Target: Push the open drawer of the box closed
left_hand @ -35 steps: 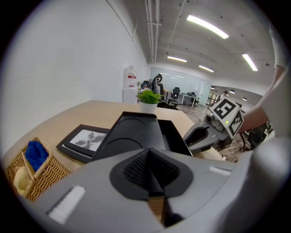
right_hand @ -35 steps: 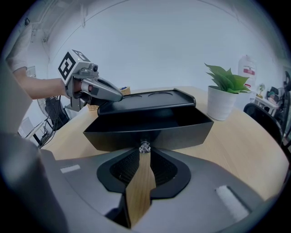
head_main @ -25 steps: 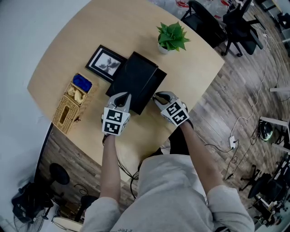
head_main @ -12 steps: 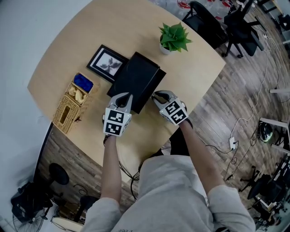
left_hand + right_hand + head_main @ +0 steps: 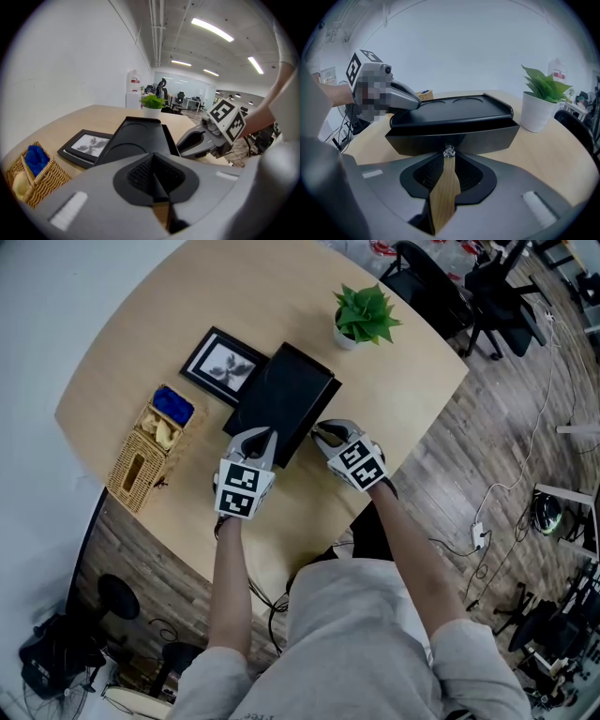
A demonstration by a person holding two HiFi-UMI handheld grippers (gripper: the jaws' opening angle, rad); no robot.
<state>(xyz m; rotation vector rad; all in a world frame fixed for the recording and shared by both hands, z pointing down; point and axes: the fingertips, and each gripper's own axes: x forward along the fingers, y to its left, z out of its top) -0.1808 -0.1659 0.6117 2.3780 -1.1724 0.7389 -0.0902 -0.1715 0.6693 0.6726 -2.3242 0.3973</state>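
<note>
Box (image 5: pixel 279 399) sits mid-table (image 5: pixel 141 324), its drawer (image 5: pixel 454 136) front facing five o'clock. Right gripper (image 5: pixel 319 435) has its jaws pinched together, tips right at the drawer's knob (image 5: pixel 449 151). Left gripper (image 5: pixel 263 438) is closed too, holding nothing, at the box's seven o'clock corner. Frame (image 5: pixel 222 365) at ten, basket (image 5: pixel 150 451) at eight, plant (image 5: pixel 366 313) at one.

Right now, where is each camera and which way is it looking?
Head view: on the person's head, looking steeply down at the black box; both forearms, left gripper, right gripper show.
Left gripper view: on the left gripper, looking over the box; right gripper shows.
Right gripper view: on the right gripper, facing the drawer knob; left gripper shows.
Shared: all see the box and plant.
</note>
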